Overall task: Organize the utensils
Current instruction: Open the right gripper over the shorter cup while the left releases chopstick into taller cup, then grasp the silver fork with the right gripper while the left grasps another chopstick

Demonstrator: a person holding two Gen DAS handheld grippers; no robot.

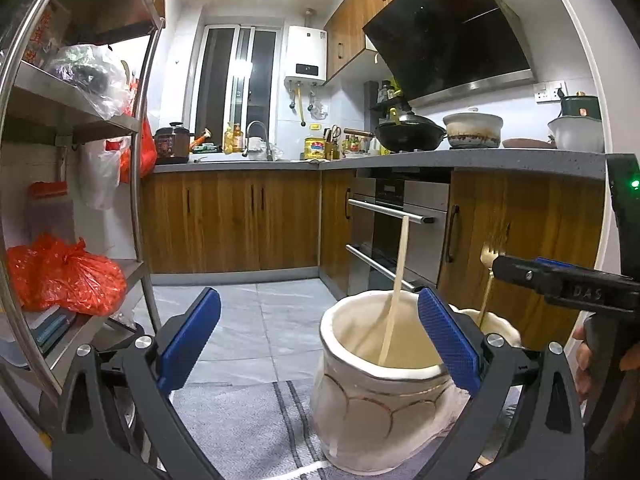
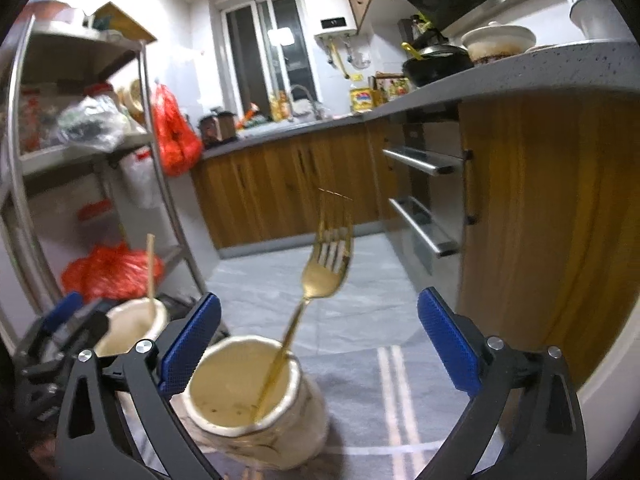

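Observation:
Two cream ceramic holders stand on a grey striped cloth (image 1: 240,432). In the left wrist view the near holder (image 1: 376,400) has a pale chopstick (image 1: 396,292) leaning in it. My left gripper (image 1: 320,344) is open and empty, its right pad over the holder's rim. In the right wrist view the second holder (image 2: 248,404) has a gold fork (image 2: 320,276) standing in it, tines up. My right gripper (image 2: 320,352) is open and empty just above it. The chopstick holder (image 2: 132,328) sits to the left. The right gripper (image 1: 560,280) shows at the right in the left wrist view.
A metal shelf rack (image 1: 136,184) with red and clear bags stands at the left. Wooden cabinets, an oven (image 1: 396,224) and a grey countertop (image 1: 480,160) with pots run along the back and right. Grey tile floor (image 1: 248,320) lies beyond the cloth.

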